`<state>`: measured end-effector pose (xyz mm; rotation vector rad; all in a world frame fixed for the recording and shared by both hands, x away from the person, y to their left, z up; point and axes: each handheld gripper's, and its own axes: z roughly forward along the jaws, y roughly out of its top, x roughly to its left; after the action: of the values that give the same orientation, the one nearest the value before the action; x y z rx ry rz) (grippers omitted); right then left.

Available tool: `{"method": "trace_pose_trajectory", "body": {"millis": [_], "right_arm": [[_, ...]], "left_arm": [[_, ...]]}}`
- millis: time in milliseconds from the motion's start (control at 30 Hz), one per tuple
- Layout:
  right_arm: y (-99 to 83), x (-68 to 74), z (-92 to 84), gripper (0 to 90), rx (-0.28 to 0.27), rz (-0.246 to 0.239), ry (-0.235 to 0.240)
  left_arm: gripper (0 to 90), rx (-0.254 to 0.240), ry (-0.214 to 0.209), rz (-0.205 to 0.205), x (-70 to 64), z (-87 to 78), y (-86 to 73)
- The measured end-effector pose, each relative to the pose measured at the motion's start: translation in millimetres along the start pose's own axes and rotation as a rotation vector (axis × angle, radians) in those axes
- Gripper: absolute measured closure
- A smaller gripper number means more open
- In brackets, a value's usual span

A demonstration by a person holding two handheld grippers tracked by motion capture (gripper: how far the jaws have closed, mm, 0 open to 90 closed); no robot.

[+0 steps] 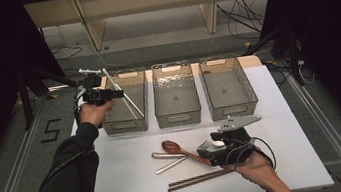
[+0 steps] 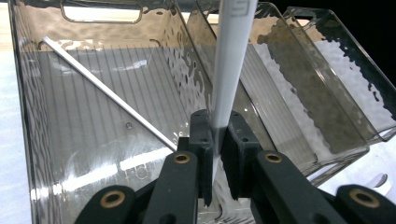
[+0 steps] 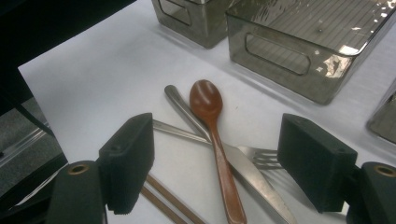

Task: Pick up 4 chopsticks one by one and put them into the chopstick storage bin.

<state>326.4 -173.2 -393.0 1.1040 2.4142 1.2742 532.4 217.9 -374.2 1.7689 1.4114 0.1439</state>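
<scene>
Two hand-held grippers, left (image 2: 217,154) clamped on white chopstick (image 2: 231,70), right (image 3: 217,163) wide open above wooden spoon (image 3: 212,126), floor marking "5" (image 1: 50,130).

overhead forward view, two close claw-mounted views

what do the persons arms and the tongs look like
The left tongs and right tongs are black, with blocky black pads and brass-coloured pivot pins. The right carries a grey three-cornered plate and a trailing black cable. The left arm wears a dark long sleeve.
</scene>
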Motion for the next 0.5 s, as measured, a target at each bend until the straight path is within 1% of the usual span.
{"method": "trace_pose_trajectory", "body": {"millis": [233, 433, 500], "right_arm": [[-0.2, 0.2, 0.1, 28.3, 0.004, 0.000, 0.001], [-0.1, 0.2, 0.2, 28.3, 0.004, 0.000, 0.002], [-0.1, 0.2, 0.1, 28.3, 0.004, -0.001, 0.002]], "left_arm": [[81.4, -0.003, 0.012, -0.007, -0.2, 2.6, -0.5], [76.4, -0.004, 0.023, -0.021, 1.6, 4.5, -0.3], [76.1, -0.003, 0.034, -0.021, 2.5, 4.5, -0.3]]}}
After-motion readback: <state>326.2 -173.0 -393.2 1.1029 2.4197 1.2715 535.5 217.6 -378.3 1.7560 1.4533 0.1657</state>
